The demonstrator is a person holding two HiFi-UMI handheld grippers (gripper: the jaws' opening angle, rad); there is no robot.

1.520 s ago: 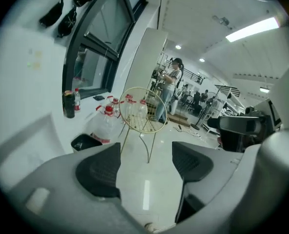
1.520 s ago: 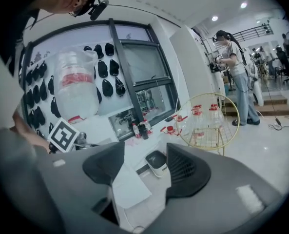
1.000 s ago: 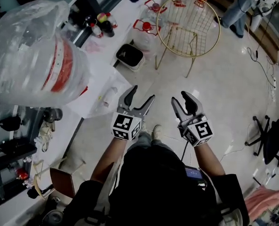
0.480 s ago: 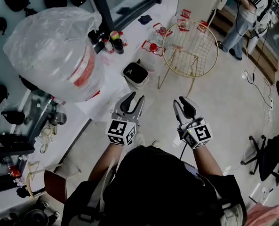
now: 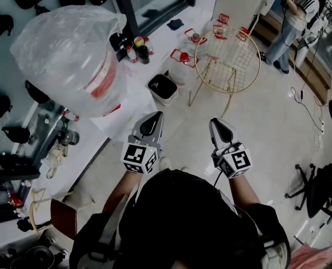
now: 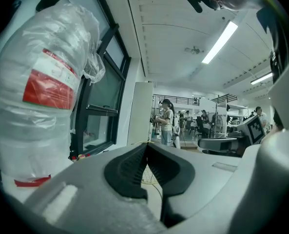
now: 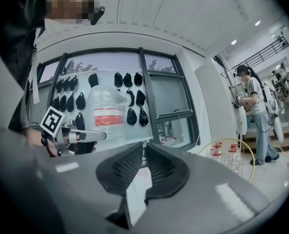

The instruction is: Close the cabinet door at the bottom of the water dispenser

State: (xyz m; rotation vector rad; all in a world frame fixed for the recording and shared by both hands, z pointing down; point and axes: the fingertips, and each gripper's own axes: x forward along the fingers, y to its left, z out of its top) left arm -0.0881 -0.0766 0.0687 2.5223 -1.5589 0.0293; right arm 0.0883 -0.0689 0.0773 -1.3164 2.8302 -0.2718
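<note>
While you are holding both tongs level at the lower middle of the head view, the cabinet door is showing in none of the views. The bagged water bottle (image 5: pixel 70 55) is filling the upper left and hiding whatever is standing beneath it, so I cannot tell whether the door is hanging open or sitting shut. The left tongs (image 5: pixel 155 116) are sitting fully pinched. The right tongs (image 5: pixel 218 123) have just been closing down to a bare slit. Nothing is lying between the pads of either pair.

This pose is fitting a door waiting for a push as well as one already shut, so you are risking a wrong guess if you are judging from up here.

The loose plastic on the bottle is billowing out towards the left tongs. If you are passing close beside it, the tips may be snagging the bag and rocking the bottle.

The black bin (image 5: pixel 162 87) and the wire chair (image 5: pixel 227 52) are crowding the floor just above the tongs in the frame, so a stoop or a step there may be knocking them.
</note>
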